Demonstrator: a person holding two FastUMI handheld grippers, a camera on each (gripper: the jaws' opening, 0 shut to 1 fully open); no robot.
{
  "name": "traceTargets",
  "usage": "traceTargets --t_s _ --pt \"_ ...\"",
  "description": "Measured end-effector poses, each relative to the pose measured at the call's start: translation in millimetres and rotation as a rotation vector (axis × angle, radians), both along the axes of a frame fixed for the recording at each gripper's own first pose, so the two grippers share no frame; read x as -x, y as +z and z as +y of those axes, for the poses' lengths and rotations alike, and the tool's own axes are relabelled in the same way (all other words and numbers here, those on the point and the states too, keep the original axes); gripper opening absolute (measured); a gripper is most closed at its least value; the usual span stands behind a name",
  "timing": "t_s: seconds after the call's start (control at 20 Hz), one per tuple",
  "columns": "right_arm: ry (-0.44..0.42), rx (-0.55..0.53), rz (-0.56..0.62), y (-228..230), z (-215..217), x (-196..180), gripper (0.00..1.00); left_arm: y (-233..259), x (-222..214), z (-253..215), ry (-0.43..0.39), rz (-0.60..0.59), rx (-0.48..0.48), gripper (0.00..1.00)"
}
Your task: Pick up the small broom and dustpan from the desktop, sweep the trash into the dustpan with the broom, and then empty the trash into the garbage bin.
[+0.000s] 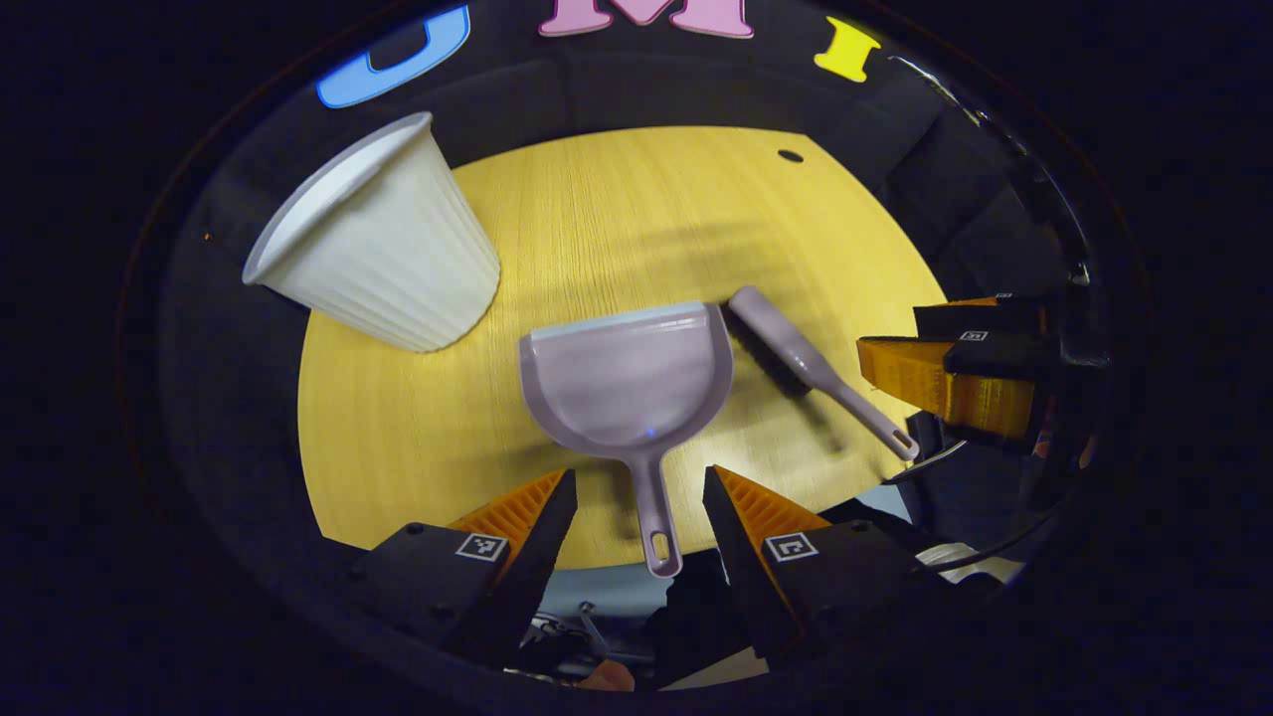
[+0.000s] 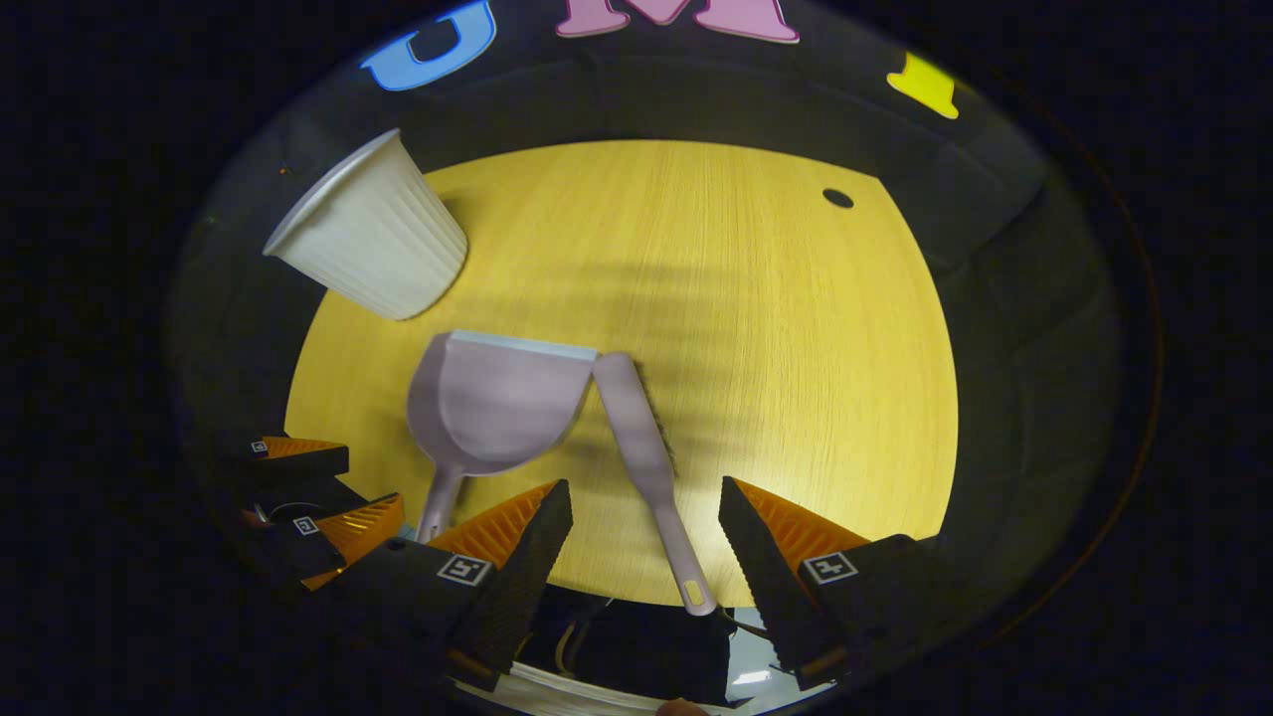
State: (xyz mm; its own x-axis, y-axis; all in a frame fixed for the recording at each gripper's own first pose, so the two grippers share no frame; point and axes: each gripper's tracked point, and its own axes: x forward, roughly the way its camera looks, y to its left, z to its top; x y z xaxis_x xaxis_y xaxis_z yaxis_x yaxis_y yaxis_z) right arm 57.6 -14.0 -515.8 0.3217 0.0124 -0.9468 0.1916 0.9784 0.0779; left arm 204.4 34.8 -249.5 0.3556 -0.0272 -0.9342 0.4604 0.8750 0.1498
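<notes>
Left gripper view: left claw spread astride the dustpan handle; right claw spread around the broom handle

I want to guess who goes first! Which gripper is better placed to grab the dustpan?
The left gripper. Its open fingers sit on either side of the dustpan handle. The right gripper, also open, lines up with the broom handle instead.

no readable text, brand or number stands on the dustpan, the broom, the bin or the desktop.
</notes>
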Motion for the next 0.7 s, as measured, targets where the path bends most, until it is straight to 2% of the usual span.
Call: traceTargets --t_s 0.15,0.4,0.55,0.7 --pt "0.001 0.031 -0.157 55 8 -12 0.97 44 -2 -13 -0.063 -0.179 0.082 0.77" --pt "-0.015 0.121 -0.476 133 13 -12 0.97 132 0 -22 -0.109 -0.531 0.206 0.8" --pt "0.018 0.264 -0.687 173 15 -12 0.96 143 12 -22 -0.144 -0.753 0.27 0.8" --pt "-0.01 0.323 -0.877 190 17 -5 0.96 151 18 -21 -0.173 -0.888 0.372 0.79"
